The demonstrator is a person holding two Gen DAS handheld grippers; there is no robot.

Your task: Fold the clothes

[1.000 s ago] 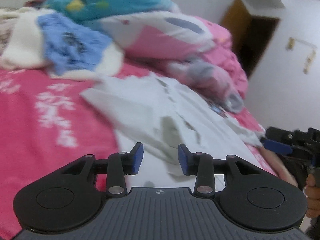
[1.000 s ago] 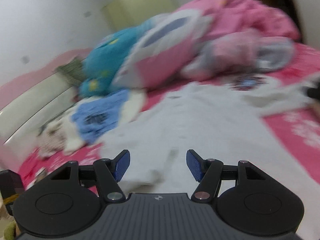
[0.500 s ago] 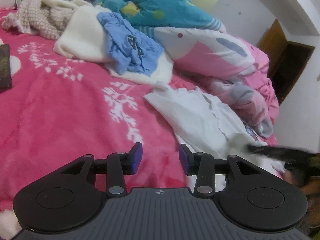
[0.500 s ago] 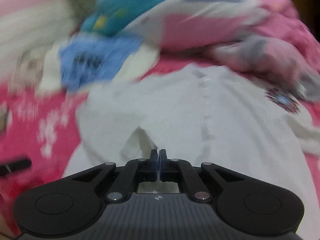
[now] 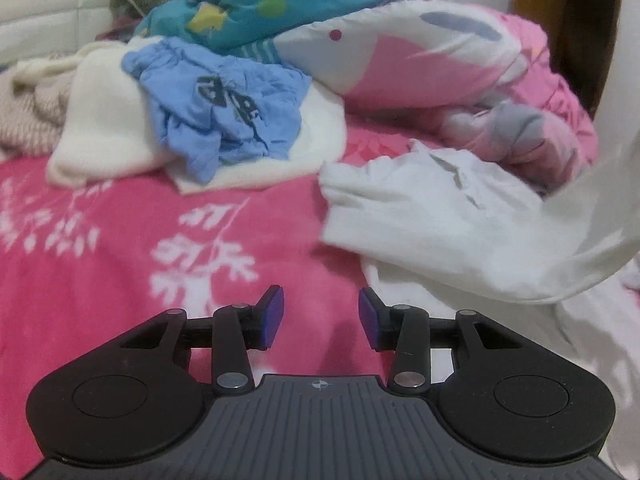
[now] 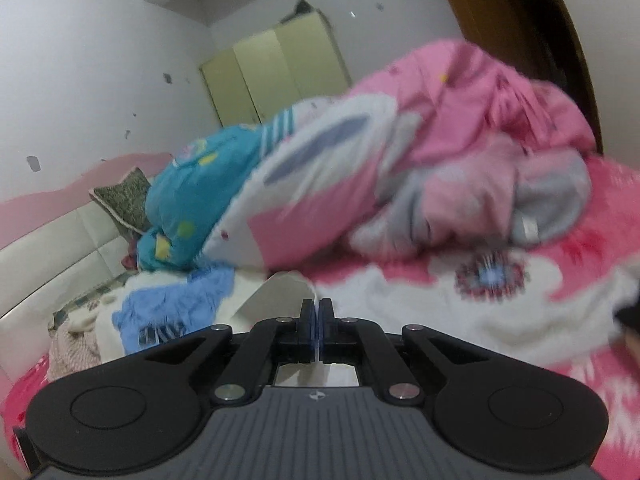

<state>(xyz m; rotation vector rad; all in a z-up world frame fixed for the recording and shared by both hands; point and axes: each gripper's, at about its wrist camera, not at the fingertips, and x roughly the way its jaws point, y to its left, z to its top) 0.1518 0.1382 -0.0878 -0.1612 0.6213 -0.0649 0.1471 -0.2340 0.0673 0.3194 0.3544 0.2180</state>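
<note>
A white garment (image 5: 432, 216) lies crumpled on the pink floral bedspread (image 5: 120, 248), right of centre in the left wrist view. One part of it rises off the bed toward the right edge of that view. My left gripper (image 5: 321, 322) hovers open over bare bedspread just left of the garment, with nothing between its fingers. In the right wrist view my right gripper (image 6: 316, 320) is shut on a fold of the white garment (image 6: 280, 296), which sticks up from its closed pads and shows through the gap behind them.
A heap of laundry lies at the back: a blue shirt (image 5: 216, 108) on a cream garment (image 5: 100, 128), a teal quilt (image 5: 288, 0), a pink-and-white quilt (image 5: 420, 60) and a pink-grey garment (image 6: 520, 200). A padded headboard (image 6: 52, 240) and a wardrobe (image 6: 276, 68) stand behind.
The right gripper closed on the white garment and lifted it, its view tilting up toward the wall. The left gripper swung off the garment to bare bedspread at its left edge.
</note>
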